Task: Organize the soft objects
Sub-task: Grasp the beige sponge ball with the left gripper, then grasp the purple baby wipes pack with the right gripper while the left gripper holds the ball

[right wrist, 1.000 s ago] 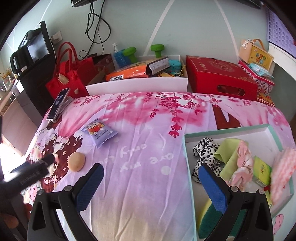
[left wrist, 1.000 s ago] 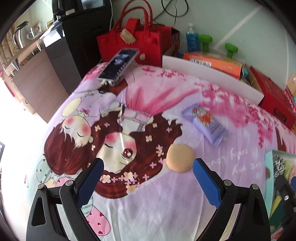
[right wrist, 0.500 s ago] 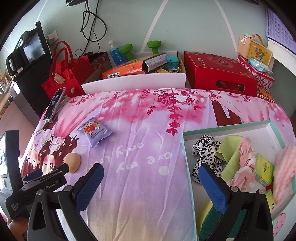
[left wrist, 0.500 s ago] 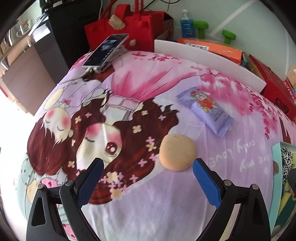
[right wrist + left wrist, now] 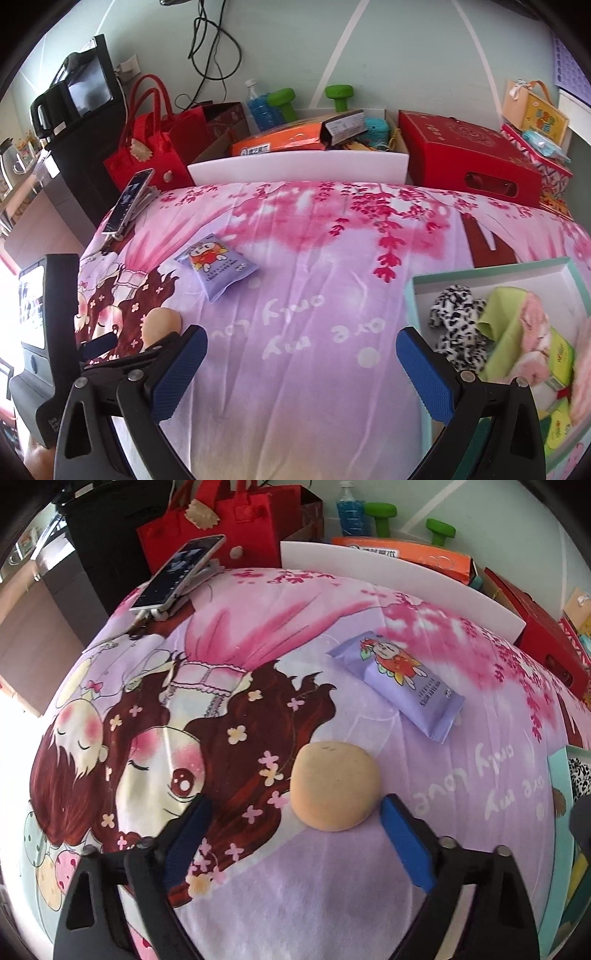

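Note:
A soft orange ball (image 5: 334, 786) lies on the cartoon-print cloth (image 5: 258, 646). My left gripper (image 5: 295, 808) points down at it with its jaws closing. The ball's near side sits between the blue fingertips, close to the right pad (image 5: 391, 812), and neither pad presses it. A purple soft packet (image 5: 399, 683) lies farther back. In the right wrist view my right gripper (image 5: 299, 343) hangs open over bare cloth, with the ball (image 5: 160, 323) and the packet (image 5: 216, 267) to its left. A teal box (image 5: 417, 295) at right holds a spotted plush (image 5: 454, 325), green cloth and pink items.
A phone (image 5: 177, 572) on a stand sits at the cloth's back left corner, in front of a red felt bag (image 5: 221, 528). A white board (image 5: 388, 568) edges the back, with an orange box, dumbbells and a red box (image 5: 469, 158) behind it.
My left gripper has come down and closer to the orange ball, which now lies between its fingertips, and its jaws have narrowed. It now shows larger in the right wrist view.

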Available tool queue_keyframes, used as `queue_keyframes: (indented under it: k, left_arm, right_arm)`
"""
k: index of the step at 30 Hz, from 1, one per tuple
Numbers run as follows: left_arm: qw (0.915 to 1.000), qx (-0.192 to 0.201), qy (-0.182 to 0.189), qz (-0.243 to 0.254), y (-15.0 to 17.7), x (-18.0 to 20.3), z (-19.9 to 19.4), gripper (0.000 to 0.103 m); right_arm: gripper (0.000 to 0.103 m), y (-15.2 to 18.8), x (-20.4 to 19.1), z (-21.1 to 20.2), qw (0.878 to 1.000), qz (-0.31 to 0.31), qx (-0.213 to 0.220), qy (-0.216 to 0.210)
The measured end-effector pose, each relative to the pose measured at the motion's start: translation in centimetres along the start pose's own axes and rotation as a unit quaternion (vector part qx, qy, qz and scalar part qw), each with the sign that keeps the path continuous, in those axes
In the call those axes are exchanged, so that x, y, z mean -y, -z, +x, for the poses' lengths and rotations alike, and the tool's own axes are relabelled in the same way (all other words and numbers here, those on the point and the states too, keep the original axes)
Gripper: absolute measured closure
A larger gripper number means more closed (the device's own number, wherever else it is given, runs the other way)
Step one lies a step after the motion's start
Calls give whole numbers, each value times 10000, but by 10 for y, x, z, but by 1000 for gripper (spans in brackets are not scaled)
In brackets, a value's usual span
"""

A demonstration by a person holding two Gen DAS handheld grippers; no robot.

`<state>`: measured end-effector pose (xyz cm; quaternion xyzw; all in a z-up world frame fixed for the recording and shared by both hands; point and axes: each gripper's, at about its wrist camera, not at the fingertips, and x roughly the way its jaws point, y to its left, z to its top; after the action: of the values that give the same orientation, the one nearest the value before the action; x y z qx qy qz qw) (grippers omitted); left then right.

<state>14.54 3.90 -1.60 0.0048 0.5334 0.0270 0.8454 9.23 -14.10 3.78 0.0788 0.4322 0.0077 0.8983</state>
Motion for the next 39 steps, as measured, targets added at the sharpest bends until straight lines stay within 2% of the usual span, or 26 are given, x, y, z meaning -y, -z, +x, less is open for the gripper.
queue_keyframes:
  k: [1,7,9,11,15,22,27,39]
  left_arm:
    - [10000,-31,89,4,-1,1,2,21]
    - [9996,124,263,67,2,1,5,28]
    - [9993,141,337,65,1,-1,4,36]
    - [9989,186,419,10,0,-6,2,53]
    - [9977,281,591,-197,2,-20,2,54]
    - [9970,422,418,-494,-3,-41,-1,54]
    - [9959,404,494,-645,-4,-53,3,54]
    - [9959,392,454,-680,-9,-61,7,54]
  right_arm:
    - [0,0,-1,2,10000,-13,-8,-8]
    - [0,-2,-8,13,9999,-148,-8,-2]
    - [0,-2,-9,17,9999,-155,-33,-9]
    - [0,-4,-10,22,9999,-139,-59,-52]
    - [0,-6,-14,32,9998,-152,-116,-80]
    - [0,-14,-27,49,9995,-262,-133,-96]
    - [0,-21,-44,63,9989,-438,-130,-141]
    - [0,-29,-84,104,9959,-884,-163,-78]
